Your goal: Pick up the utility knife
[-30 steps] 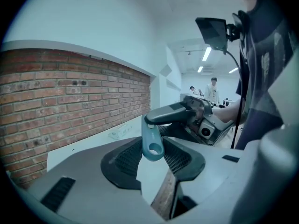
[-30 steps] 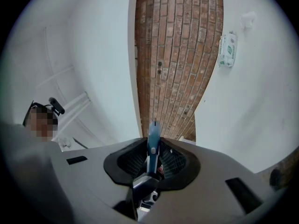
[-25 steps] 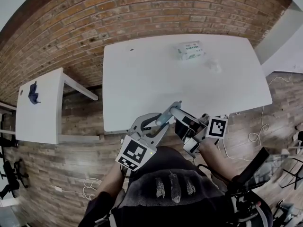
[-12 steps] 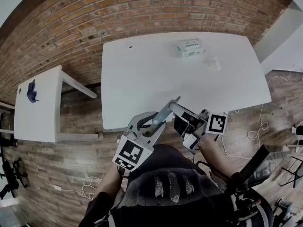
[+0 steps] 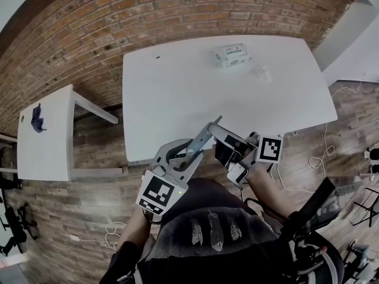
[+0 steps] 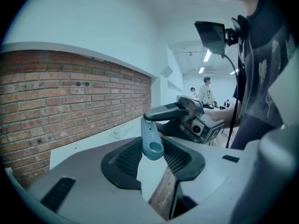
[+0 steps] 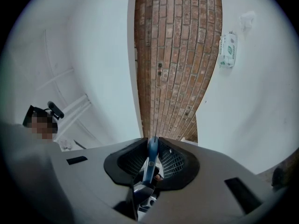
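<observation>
Ahead of the jaws a large white table (image 5: 177, 99) stands against a red brick wall (image 5: 148, 10), a smaller white table (image 5: 47, 141) well to their left, ceiling strip lights (image 6: 207, 56) glowing beyond.

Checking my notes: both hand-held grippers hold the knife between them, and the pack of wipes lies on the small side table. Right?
No. The head view shows the pack of wipes on the big white table, not the small side table. The left hand-held gripper and right hand-held gripper do hold the knife.
</observation>
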`<state>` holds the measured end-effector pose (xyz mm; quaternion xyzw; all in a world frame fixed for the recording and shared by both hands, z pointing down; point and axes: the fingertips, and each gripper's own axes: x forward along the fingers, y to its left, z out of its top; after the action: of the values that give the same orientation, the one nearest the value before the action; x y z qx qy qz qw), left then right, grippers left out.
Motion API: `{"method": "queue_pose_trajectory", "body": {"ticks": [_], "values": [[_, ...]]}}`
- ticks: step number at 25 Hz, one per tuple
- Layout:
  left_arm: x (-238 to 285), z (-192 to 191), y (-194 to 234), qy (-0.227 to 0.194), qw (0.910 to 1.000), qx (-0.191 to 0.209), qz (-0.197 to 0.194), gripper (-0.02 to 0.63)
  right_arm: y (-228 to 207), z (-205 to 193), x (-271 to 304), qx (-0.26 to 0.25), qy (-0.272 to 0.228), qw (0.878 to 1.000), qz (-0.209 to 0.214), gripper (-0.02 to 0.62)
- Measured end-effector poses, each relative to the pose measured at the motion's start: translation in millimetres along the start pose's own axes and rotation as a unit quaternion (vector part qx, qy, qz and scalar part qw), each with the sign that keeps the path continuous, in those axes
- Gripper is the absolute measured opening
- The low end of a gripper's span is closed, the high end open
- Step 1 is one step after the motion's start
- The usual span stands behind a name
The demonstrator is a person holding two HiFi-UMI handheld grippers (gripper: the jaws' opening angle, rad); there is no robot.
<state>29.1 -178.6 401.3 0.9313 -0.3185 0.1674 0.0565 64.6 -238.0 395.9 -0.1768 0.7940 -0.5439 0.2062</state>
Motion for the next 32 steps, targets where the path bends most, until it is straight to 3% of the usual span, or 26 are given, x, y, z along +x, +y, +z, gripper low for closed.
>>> {"method": "queue_pose_trajectory", "body": {"ticks": [9, 16, 25, 32], "values": [[-6.4, 0.3, 1.8, -0.003, 1.0, 0.005, -0.002, 0.135, 3.0, 0.5, 3.4, -0.022, 0.001, 1.0, -0.005, 0.074], [3.5, 1.6, 4.5, 0.004, 0.9995, 0.031, 0.009, 0.135, -5.2, 8.9, -3.2, 0.015, -0.035, 0.999, -0.001, 0.075], [3.0, -1.2, 5.3, 0.011, 0.9997, 0.015, 0.018, 0.135, 0.7, 23.1, -16.5, 0.022, -0.061, 0.998, 0.014, 0.076], [12.4, 6.3, -3.4, 0.007, 0.9995, 0.017, 0.028, 0.135, 7.0, 11.3, -23.3, 0.013, -0.017, 0.999, 0.025, 0.121]]}}
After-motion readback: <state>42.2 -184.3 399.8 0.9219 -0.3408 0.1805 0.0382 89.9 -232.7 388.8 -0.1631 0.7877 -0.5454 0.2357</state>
